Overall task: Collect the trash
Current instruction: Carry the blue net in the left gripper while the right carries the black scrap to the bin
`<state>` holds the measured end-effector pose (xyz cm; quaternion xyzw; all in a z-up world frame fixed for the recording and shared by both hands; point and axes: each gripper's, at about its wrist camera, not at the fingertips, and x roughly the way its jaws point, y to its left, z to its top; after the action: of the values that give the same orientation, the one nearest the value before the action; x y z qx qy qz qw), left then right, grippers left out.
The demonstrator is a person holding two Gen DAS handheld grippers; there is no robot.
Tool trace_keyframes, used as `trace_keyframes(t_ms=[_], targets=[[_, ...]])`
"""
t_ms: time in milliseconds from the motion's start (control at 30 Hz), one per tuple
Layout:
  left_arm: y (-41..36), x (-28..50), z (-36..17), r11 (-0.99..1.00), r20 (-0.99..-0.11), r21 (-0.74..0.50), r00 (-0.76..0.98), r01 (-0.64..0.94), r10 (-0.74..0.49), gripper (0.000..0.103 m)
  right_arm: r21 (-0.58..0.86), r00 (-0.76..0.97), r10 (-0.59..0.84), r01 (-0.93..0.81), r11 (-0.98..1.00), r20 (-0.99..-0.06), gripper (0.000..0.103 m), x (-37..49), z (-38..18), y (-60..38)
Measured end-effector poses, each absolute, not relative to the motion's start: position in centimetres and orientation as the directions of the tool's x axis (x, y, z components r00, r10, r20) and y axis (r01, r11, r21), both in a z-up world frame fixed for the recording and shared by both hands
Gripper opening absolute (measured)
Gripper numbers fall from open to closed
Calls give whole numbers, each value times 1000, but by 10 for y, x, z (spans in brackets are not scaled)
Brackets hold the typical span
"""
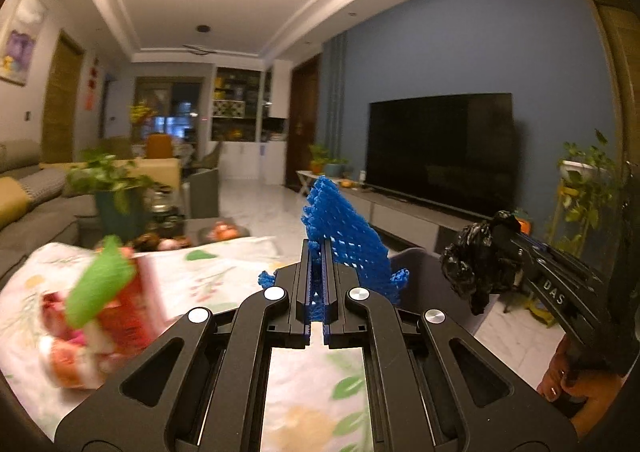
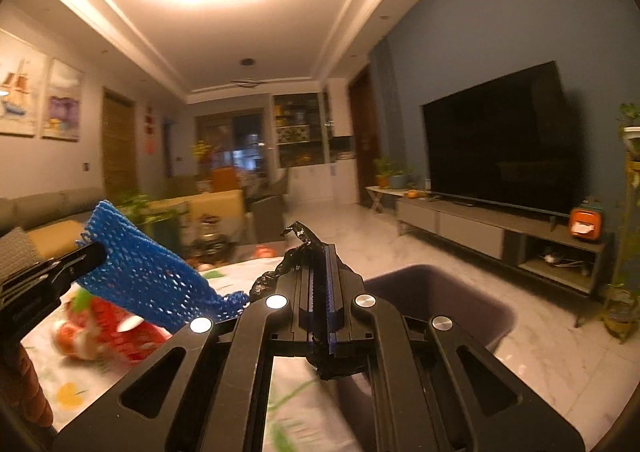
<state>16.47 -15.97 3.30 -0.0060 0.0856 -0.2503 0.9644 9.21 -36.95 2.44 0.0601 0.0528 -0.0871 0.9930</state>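
Note:
My left gripper (image 1: pixel 319 248) is shut on a blue foam fruit net (image 1: pixel 340 236), which stands up from its jaws above the table. My right gripper (image 2: pixel 320 248) is shut on a crumpled black plastic bag (image 2: pixel 298 252). The left wrist view shows that black plastic bag (image 1: pixel 476 256) and the right gripper (image 1: pixel 504 236) at the right, above a dark bin (image 1: pixel 424 272). In the right wrist view the blue foam fruit net (image 2: pixel 148 268) and the left gripper (image 2: pixel 100 250) appear at left, with the dark bin (image 2: pixel 436 292) just beyond and right of my fingers.
A table with a floral cloth (image 1: pixel 224 268) lies below, holding a red snack package (image 1: pixel 116 304) with a green piece at the left. Further off are a plant pot (image 1: pixel 116 208), a sofa (image 1: pixel 36 204), a TV (image 1: pixel 440 148) on a low cabinet, and marble floor (image 2: pixel 540 344).

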Motion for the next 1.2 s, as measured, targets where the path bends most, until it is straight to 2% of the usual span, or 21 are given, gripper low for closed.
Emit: trace_keyframes(t_ms=[233,633,1200], targets=[[-215,194,26,840,-180,-73,821,537,-541,3,115,955,-261,277,954,-137,6,109,12,-413],[-278,233,12,815,-216,-70,789,575,-575,3,110,935,-308,329,938,-175,6,127,-5,-440],[-301,277,-15,831,-289,-91,784,549,-550,3,115,928,-304,333,936,-217,6,161,-17,-452]])
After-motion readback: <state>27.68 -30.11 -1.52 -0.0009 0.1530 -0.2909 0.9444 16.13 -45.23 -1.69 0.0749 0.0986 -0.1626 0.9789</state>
